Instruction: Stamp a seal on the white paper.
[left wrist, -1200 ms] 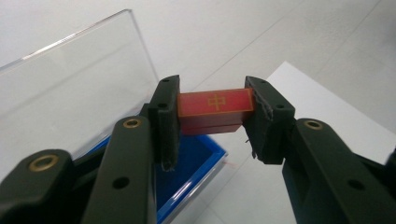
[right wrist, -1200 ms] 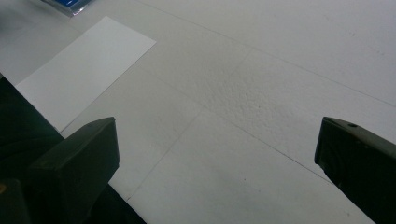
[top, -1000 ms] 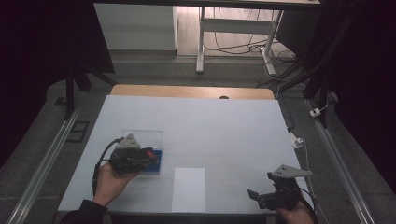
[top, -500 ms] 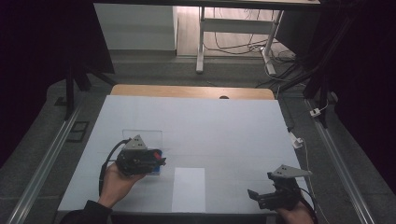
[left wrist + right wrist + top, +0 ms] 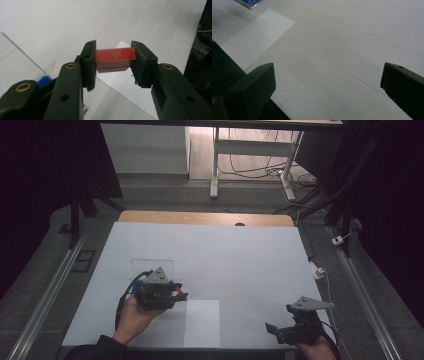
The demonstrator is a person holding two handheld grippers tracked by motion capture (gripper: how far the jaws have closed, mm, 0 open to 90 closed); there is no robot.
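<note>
Red block (image 5: 115,58) with a gold mark is clamped between the left gripper (image 5: 113,62) pads, lower left of centre in the high view, above the clear tray (image 5: 151,266) edge. White sheet (image 5: 202,322) just right looks like the drop spot; placing remains. Right gripper (image 5: 327,90) gapes empty, lower right.

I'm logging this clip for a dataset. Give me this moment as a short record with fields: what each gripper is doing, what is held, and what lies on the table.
left gripper: shut on the red block, which bears a gold mark on top
right gripper: open, nothing between its jaws, near the table's front right edge
white sheet: flat on the table, between the two grippers
clear box: just behind the left gripper
</note>
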